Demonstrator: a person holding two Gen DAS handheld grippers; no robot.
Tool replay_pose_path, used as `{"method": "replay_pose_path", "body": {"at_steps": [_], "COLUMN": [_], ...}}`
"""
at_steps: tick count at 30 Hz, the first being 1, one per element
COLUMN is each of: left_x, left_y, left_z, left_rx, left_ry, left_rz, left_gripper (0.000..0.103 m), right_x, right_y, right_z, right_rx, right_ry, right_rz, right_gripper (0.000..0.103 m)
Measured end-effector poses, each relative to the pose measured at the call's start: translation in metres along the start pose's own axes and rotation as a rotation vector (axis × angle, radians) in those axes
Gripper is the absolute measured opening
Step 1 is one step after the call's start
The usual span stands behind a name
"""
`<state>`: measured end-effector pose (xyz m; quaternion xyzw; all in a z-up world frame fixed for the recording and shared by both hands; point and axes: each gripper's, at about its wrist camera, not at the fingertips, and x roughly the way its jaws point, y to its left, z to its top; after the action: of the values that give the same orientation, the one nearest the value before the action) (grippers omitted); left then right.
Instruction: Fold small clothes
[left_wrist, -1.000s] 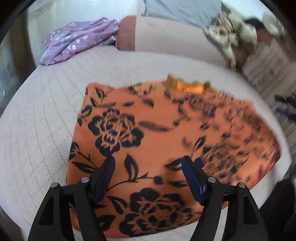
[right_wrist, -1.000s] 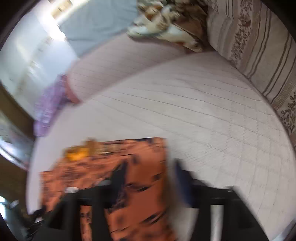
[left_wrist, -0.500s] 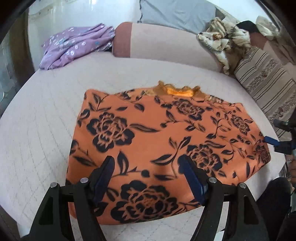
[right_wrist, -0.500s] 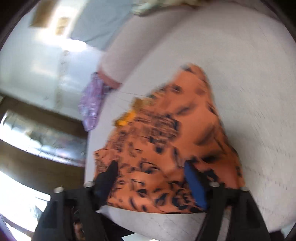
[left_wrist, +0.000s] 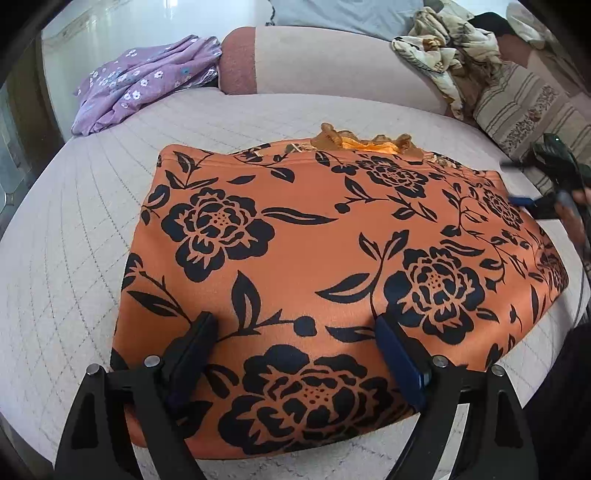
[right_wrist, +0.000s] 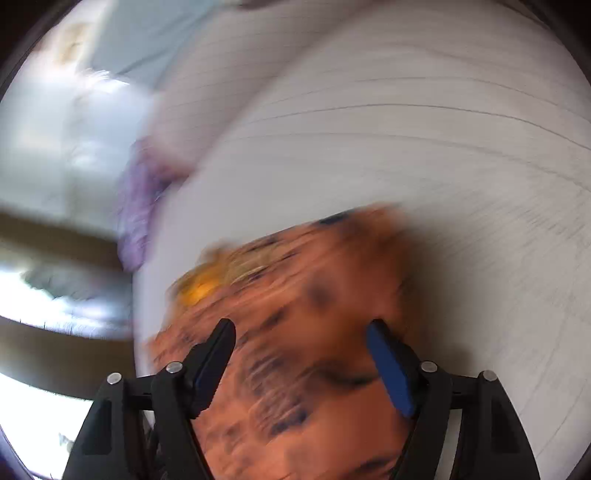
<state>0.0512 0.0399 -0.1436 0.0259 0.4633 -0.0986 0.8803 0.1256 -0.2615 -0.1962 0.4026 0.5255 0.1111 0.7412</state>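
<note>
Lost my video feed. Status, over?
Left gripper open, jaws just widened, over orange floral garment. Right gripper open, just narrowed, above its right edge. Garment flat on bed, nothing blocking.

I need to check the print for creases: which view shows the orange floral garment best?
The left wrist view: the orange floral garment lies sharp and nearly whole on the quilted bed cover, flowers clearly readable. The right wrist view shows only a motion-blurred part of it, with the print smeared beyond reading.

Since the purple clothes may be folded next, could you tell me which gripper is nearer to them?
Left. The left gripper hovers over the orange garment's edge nearer the purple floral clothes; the right gripper is at the garment's opposite side.
</note>
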Motion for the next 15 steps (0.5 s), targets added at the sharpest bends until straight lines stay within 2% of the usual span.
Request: {"method": "replay_pose_path", "body": {"at_steps": [2,3,4,7,9,10,11,12,13,14,15], "left_x": [-0.008,-0.013,-0.019,-0.029,-0.025,-0.020,-0.012,-0.002,0.001,-0.001,-0.003], "left_y": [0.001,0.002,0.003,0.010,0.021,0.028,0.033,0.039,0.040,0.037,0.033], "left_z": [-0.003,-0.002,-0.003,0.005,0.012,0.013,0.014,0.012,0.010,0.010,0.010], "left_rx": [-0.006,-0.018,-0.026,-0.068,-0.128,-0.157,-0.180,-0.203,-0.190,-0.165,-0.143], "left_ry": [-0.012,-0.025,-0.037,-0.100,-0.101,-0.081,-0.053,-0.006,-0.010,-0.019,-0.013], "left_rz": [-0.003,-0.016,-0.025,-0.050,-0.059,-0.068,-0.069,-0.071,-0.077,-0.064,-0.050], "left_gripper": [0.087,0.087,0.087,0.087,0.087,0.087,0.087,0.087,0.087,0.087,0.087], "right_x": [-0.013,-0.020,-0.025,-0.030,-0.027,-0.022,-0.017,-0.007,0.005,0.007,0.007], "right_y": [-0.001,0.009,0.018,0.023,0.016,0.011,0.004,0.004,0.011,0.018,0.024], "right_z": [0.008,0.007,0.005,-0.003,-0.002,-0.001,0.005,0.005,0.004,0.002,0.003], "right_rx": [0.061,0.006,-0.045,-0.121,-0.142,-0.133,-0.131,-0.149,-0.192,-0.228,-0.229], "right_ry": [-0.074,-0.097,-0.113,-0.142,-0.128,-0.101,-0.056,-0.014,0.005,0.000,-0.009], "right_rz": [0.089,0.111,0.096,-0.045,-0.143,-0.155,-0.145,-0.148,-0.183,-0.220,-0.212], "right_gripper": [0.073,0.073,0.073,0.073,0.073,0.072,0.065,0.045,0.039,0.020,0.015]}}
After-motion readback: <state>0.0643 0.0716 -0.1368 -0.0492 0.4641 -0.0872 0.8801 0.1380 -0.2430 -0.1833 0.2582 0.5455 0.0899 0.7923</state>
